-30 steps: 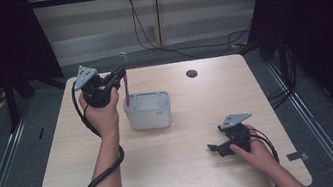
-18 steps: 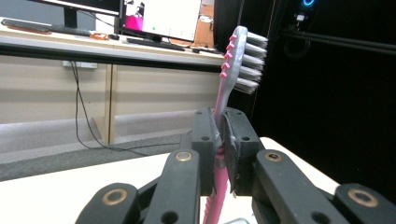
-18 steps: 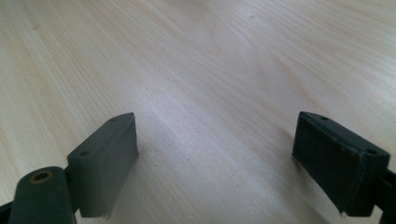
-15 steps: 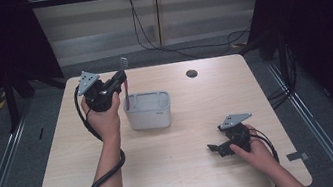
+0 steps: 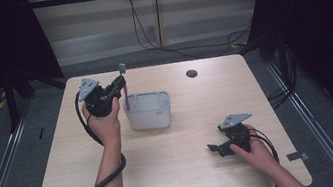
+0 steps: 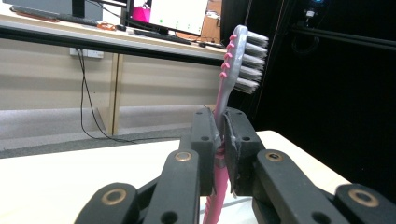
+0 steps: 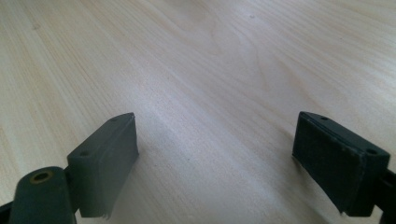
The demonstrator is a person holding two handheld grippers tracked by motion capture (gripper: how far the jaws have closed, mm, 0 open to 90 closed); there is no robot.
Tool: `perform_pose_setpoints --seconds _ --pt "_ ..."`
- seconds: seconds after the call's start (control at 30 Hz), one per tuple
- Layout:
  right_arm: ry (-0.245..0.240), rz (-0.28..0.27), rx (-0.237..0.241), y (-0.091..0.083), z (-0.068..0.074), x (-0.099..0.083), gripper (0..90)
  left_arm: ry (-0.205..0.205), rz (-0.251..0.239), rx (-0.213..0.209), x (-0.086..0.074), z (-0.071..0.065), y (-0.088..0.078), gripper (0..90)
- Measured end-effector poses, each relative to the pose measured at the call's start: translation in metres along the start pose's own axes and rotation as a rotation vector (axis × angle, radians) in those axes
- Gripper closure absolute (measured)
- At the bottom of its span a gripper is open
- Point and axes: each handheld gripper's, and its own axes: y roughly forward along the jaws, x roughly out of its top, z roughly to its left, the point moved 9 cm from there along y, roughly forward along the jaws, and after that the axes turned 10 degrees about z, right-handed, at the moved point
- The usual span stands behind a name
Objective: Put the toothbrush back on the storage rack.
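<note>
A pink and grey toothbrush (image 5: 124,86) stands upright, bristle head up, over the left end of a grey rectangular container (image 5: 149,110) near the table's middle. My left gripper (image 5: 120,84) is shut on its handle, held above the table left of the container. In the left gripper view the toothbrush (image 6: 229,84) rises between the two pads, which press on the pink handle. My right gripper (image 5: 215,148) rests low on the table at the front right, pointing left. In the right gripper view its fingers (image 7: 105,161) stand wide apart over bare wood with nothing between them.
The light wood table (image 5: 177,173) has a dark round grommet (image 5: 191,73) at the back right. Cables hang behind the table's far edge, and black curtains close both sides. A cable trails from the left gripper down along the forearm.
The left gripper has sunk a little with the toothbrush, bringing its lower end down toward the container. The right gripper has stayed in place.
</note>
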Motion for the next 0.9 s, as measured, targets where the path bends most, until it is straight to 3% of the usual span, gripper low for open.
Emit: perform_pose_setpoints --seconds 0.9 --pt "-0.001 0.000 -0.001 0.000 0.000 0.000 13.5 -0.022 0.039 0.029 -0.027 0.011 -0.007 82.7"
